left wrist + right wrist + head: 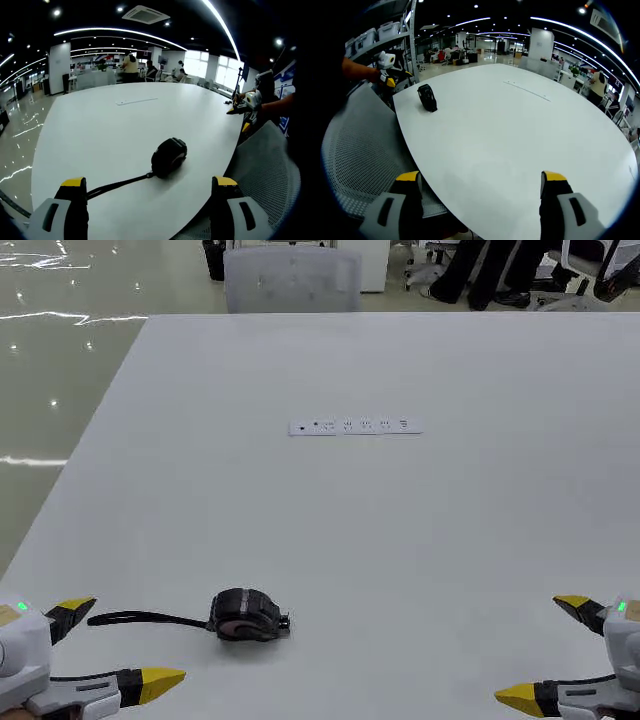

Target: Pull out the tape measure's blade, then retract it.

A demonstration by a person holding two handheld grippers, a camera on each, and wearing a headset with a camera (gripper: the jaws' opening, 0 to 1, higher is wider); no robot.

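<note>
On a white office table [400, 540], a round black tape measure [247, 616] is laid by the left gripper [125, 642]. It and the right gripper [538, 650] are spread wide.

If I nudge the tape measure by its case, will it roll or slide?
The tape measure has a compact, rounded case, so it may rock or skid on the smooth white table. Its strap trails limp, likely floppy, a poor handle.
</note>
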